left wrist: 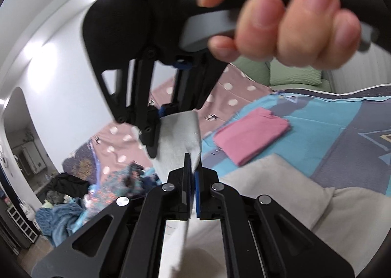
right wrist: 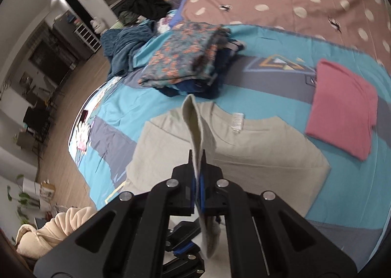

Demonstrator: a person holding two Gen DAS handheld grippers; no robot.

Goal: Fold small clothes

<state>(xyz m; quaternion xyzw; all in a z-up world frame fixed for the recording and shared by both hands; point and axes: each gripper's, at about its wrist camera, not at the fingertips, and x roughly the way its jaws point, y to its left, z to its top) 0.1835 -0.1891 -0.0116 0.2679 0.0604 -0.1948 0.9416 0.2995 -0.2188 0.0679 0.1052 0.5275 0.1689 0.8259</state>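
Left wrist view: my right hand (left wrist: 281,26) and right gripper (left wrist: 156,136) blurred, blocking upper scene. Far clutter off bed edge too small to make out. Lifted sleeve hides part of beige shirt (right wrist: 256,146) in right wrist view. No containers visible. My left gripper (left wrist: 191,168) closed, pinching pale fabric edge; right gripper clamped on same fabric strip. Beige shirt lies flat on patterned bedspread (right wrist: 268,82). Folded pink garment (right wrist: 342,106) beside it; patterned pile (right wrist: 185,58) beyond collar.
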